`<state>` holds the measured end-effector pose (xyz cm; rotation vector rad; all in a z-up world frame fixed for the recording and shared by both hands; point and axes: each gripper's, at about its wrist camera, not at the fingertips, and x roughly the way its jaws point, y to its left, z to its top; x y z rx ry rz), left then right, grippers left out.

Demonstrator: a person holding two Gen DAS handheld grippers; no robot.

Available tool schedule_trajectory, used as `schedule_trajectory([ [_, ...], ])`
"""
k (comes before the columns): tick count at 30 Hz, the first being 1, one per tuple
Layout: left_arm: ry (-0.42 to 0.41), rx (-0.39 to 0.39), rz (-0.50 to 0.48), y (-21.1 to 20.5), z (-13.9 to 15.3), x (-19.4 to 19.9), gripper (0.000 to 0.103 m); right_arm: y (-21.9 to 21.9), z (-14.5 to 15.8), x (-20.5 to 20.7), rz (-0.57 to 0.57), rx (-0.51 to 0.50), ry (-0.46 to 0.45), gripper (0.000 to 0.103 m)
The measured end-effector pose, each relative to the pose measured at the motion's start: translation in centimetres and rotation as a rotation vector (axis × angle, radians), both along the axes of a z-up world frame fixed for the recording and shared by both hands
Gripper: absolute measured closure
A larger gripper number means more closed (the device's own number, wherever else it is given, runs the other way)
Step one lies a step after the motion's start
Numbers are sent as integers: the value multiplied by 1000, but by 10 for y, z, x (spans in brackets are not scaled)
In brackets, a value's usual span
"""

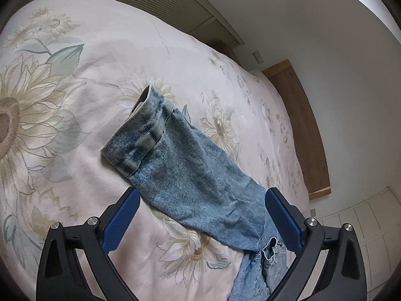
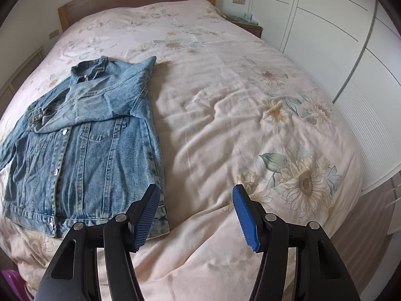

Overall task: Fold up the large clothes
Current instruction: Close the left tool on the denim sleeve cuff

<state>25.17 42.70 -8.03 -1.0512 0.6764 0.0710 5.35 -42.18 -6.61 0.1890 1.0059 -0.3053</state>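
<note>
Black hand-held gripper (image 2: 195,215) — blue pads (image 2: 246,219).

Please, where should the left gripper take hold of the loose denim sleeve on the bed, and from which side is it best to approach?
Probably at the cuff of the sleeve, the thick double-layered end lying flat and free on the bedspread. Come from above, one finger on each long edge. The left gripper is open, and already straddles the sleeve further down.

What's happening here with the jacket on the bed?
A person holding a gripper in each hand is folding a denim jacket on a flowered bedspread. One sleeve is already folded across the chest. The left gripper, open, straddles the other sleeve. The right gripper, open and empty, hovers by the hem.
</note>
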Motion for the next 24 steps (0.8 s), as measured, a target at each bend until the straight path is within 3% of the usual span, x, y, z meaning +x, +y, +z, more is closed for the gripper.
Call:
schedule_trajectory([
  [9, 51, -28, -14, -6, -25, 10, 9, 1, -18, 13, 6, 13, 37, 41],
  [14, 84, -54, 11, -3, -43, 7, 21, -2, -24, 15, -1, 17, 50, 41],
  [24, 32, -102, 80, 16, -41, 23, 28, -10, -28, 16, -16, 17, 60, 41],
])
